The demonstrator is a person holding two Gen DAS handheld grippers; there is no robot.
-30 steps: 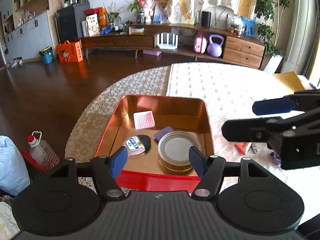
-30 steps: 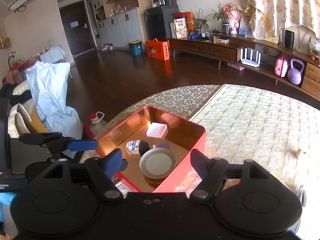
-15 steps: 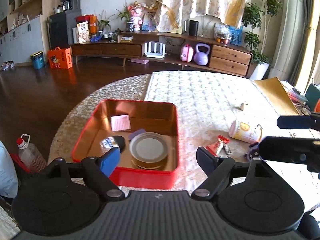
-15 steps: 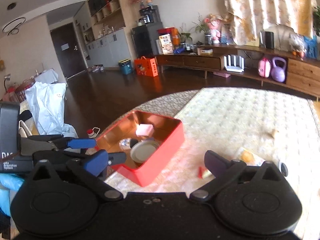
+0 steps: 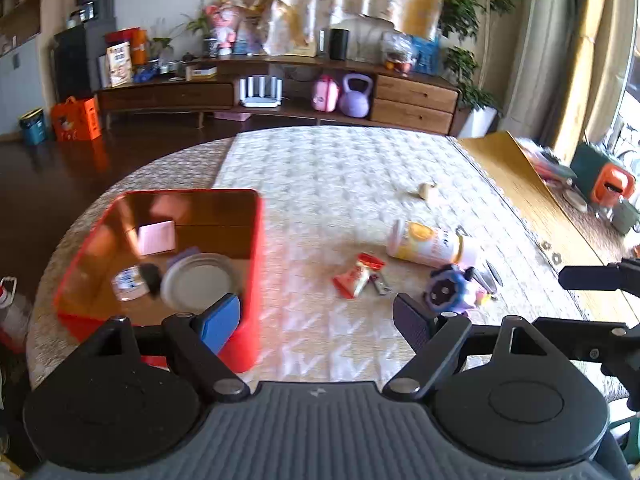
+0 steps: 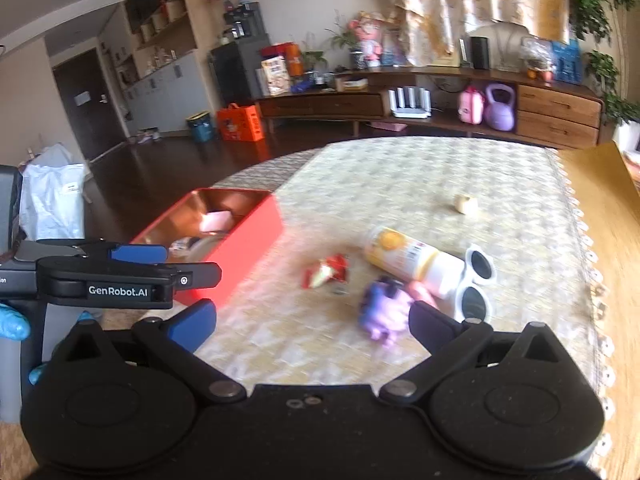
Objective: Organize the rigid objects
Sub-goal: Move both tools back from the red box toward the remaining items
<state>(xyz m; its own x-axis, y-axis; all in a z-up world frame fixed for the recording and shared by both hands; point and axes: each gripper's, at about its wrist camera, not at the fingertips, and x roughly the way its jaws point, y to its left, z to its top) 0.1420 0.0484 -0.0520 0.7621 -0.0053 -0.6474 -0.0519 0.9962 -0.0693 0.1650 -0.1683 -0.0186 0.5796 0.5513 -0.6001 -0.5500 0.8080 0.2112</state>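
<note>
Sunlit living room with a low wooden sideboard (image 5: 276, 92) along the far wall and a round table (image 5: 340, 168) under a pale patterned cloth in front of both cameras.

Left gripper (image 5: 318, 318) hovers above the near edge of the table with its two fingers spread wide and nothing between them; its blue-padded finger sits over the near right corner of the red tray (image 5: 254, 264). Inside the tray lie a round metal lid (image 5: 196, 280), a small pink card (image 5: 157, 237) and a small white and dark object, blurred.

Right gripper (image 6: 310, 322) is likewise spread apart and empty, hanging over bare cloth. Just beyond its dark finger is a purple toy (image 6: 384, 308), not touched. Beside the toy, white sunglasses (image 6: 474, 280) lie flat, and a yellow and white bottle (image 6: 408, 260) rests on its side touching them. A red snack packet (image 6: 326, 272) lies between the bottle and the tray. Farther back a small pale lump (image 6: 465, 203) sits alone on the cloth, well apart from the rest.

From the left wrist view the loose items form a cluster to the right of the tray, with clear cloth between them and its wall
</note>
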